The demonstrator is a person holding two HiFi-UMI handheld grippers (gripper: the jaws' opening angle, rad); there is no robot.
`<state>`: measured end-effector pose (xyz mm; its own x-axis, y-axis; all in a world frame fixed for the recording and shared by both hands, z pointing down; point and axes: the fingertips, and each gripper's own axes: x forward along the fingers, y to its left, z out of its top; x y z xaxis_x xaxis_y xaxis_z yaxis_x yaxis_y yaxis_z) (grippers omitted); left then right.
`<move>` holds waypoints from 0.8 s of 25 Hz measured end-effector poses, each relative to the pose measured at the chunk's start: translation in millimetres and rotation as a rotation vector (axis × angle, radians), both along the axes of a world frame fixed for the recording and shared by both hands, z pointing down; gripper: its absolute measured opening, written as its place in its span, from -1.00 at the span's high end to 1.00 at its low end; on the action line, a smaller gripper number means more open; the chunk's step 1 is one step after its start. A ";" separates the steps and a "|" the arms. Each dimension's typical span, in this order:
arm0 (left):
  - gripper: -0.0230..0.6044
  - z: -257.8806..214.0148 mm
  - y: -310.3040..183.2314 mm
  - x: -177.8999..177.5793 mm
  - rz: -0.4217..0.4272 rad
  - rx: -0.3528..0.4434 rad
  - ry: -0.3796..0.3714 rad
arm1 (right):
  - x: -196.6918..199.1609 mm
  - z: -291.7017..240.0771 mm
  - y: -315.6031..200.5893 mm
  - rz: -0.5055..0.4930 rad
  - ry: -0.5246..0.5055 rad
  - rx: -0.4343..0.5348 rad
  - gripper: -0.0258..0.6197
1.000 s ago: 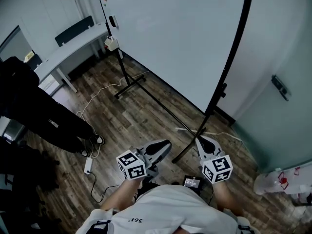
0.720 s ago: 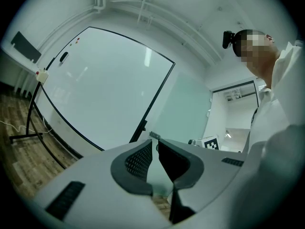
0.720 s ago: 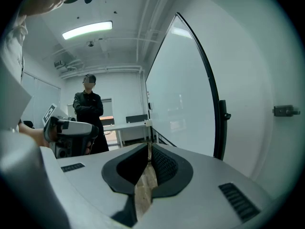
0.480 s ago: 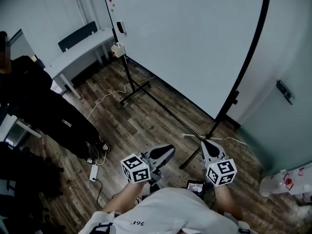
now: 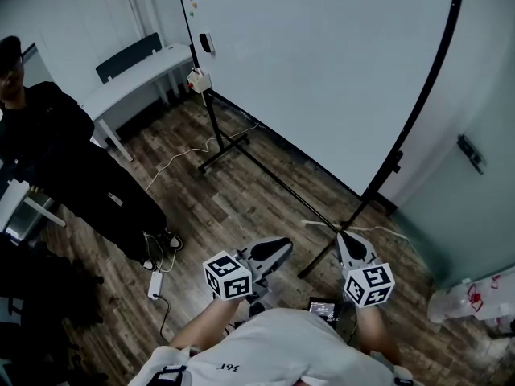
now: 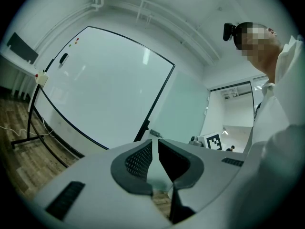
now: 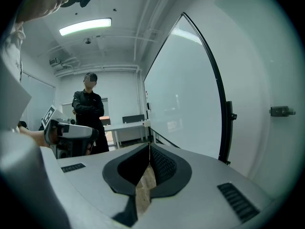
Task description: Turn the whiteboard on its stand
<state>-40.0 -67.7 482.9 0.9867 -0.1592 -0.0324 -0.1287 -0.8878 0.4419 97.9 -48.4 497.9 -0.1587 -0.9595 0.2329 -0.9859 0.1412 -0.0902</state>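
Note:
The big whiteboard (image 5: pixel 322 63) fills the top of the head view, held in a black frame on a floor stand. Its right post (image 5: pixel 418 111) runs down to a foot (image 5: pixel 322 260) just ahead of my grippers. The left post (image 5: pixel 211 127) stands further off. My left gripper (image 5: pixel 278 246) points level at the board (image 6: pixel 105 89), its jaws a narrow slit apart with nothing between them (image 6: pixel 155 141). My right gripper (image 5: pixel 348 238) sits beside the stand's foot. Its jaws have just closed the last bit and are shut on nothing (image 7: pixel 149 145), short of the board (image 7: pixel 190 99).
A person in black (image 5: pixel 72 167) stands at the left with arms folded. A white desk (image 5: pixel 137 75) is at the back left. A power strip with its cable (image 5: pixel 154 284) lies on the wood floor. A door with a handle (image 5: pixel 471 155) is on the right, a white bag (image 5: pixel 475 300) below it.
The view has shifted, so the board's right post now shows further right and more of the person in black appears. Both grippers have drifted slightly right, still short of the stand.

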 end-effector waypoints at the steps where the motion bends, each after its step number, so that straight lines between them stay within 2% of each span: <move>1: 0.78 -0.4 -0.1 -1.4 0.000 0.001 0.001 | -0.7 -0.5 0.1 0.001 -0.001 0.001 0.83; 20: 0.78 -4.3 -0.9 -8.6 0.013 0.007 0.024 | -13.7 -6.2 -1.2 -0.009 0.015 0.001 0.84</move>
